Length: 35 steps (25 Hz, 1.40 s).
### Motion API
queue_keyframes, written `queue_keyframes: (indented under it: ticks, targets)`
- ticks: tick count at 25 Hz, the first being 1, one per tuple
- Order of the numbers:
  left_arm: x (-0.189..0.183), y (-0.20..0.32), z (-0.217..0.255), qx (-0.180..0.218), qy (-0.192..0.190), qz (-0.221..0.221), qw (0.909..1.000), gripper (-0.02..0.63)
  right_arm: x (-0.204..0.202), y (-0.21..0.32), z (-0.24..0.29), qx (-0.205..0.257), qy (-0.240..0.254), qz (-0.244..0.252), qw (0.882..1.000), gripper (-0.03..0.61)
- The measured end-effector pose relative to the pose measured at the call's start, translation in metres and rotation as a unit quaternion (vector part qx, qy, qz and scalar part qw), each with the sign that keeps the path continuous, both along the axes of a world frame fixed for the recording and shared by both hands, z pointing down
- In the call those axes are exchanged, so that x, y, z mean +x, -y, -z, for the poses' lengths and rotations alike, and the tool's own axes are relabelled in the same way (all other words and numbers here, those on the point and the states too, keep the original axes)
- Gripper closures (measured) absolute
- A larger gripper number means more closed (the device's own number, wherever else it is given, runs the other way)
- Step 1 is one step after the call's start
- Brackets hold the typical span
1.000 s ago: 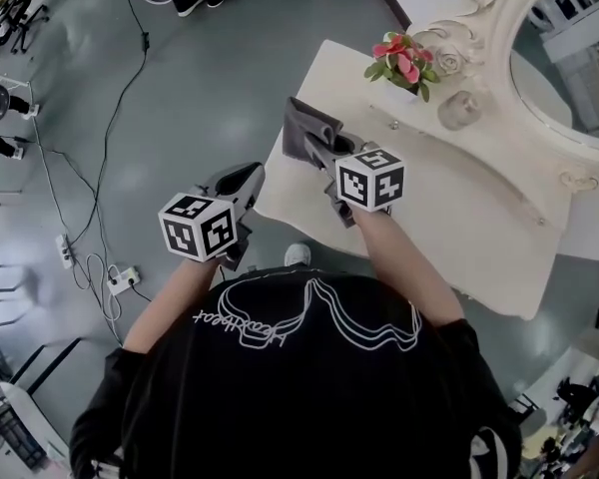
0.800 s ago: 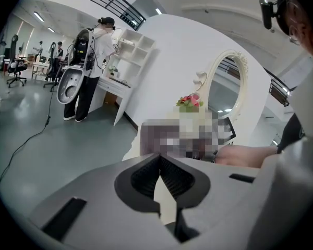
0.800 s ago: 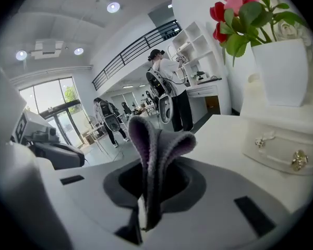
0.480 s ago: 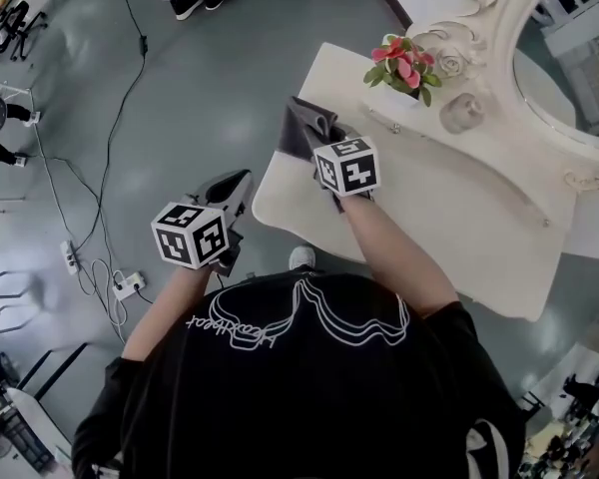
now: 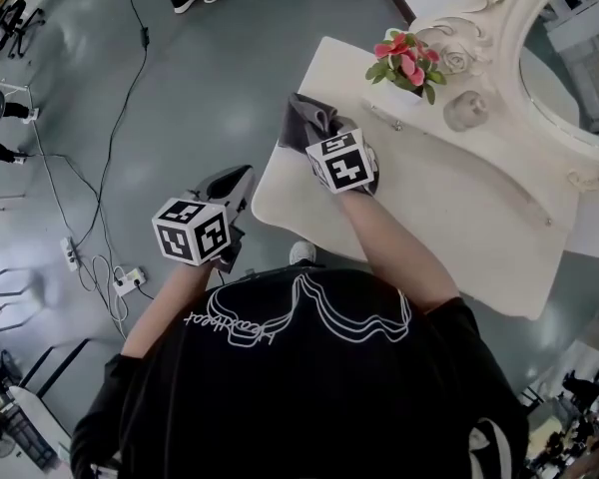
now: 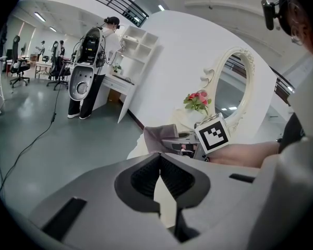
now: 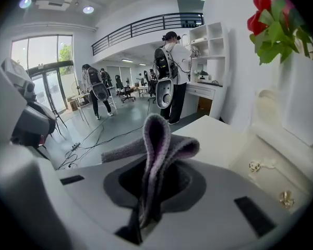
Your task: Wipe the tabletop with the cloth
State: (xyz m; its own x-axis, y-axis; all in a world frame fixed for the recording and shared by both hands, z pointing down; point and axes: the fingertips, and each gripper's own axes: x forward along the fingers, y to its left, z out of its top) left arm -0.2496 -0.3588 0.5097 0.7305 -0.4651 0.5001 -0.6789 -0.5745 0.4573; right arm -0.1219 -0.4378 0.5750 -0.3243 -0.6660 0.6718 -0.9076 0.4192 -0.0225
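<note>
A grey cloth (image 5: 304,123) lies bunched on the near-left corner of the cream tabletop (image 5: 449,208), beside the table's left edge. My right gripper (image 5: 326,136) is shut on it; in the right gripper view the cloth (image 7: 157,139) stands as a folded loop pinched between the jaws (image 7: 146,194). My left gripper (image 5: 232,182) hangs off the table to the left, over the floor. Its jaws meet with nothing between them (image 6: 159,163). From the left gripper view the cloth (image 6: 159,136) and the right gripper (image 6: 185,146) show over the table's corner.
A white vase of pink and red flowers (image 5: 404,60) and a glass jar (image 5: 468,111) stand at the table's back, under an ornate white mirror (image 5: 564,63). Cables (image 5: 105,158) and a power strip (image 5: 124,281) lie on the grey floor. People stand far off (image 7: 167,72).
My right gripper has slid the cloth away from me and leftward along the table's left edge, closer to the flowers. The left gripper has hardly moved.
</note>
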Motion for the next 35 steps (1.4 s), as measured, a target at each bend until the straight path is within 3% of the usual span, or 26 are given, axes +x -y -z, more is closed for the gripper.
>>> queue_keyframes:
  ticks: [11,19,25,35]
  targets:
    - [0.003,-0.004,-0.001,0.009,0.015,-0.010,0.9998,0.609,0.009,-0.009,0.001,-0.011,-0.046,0.011,0.999,0.526]
    - [0.009,-0.008,0.000,0.013,0.007,-0.013,0.9998,0.609,0.030,-0.019,-0.001,-0.016,-0.054,-0.012,0.998,0.526]
    - [0.008,-0.008,0.006,0.027,-0.005,0.009,0.9996,0.609,0.056,-0.031,-0.001,-0.018,-0.060,-0.045,0.997,0.526]
    - [0.028,-0.021,0.011,0.033,-0.015,-0.006,0.9993,0.609,0.097,-0.054,0.001,-0.007,-0.096,-0.074,0.993,0.526]
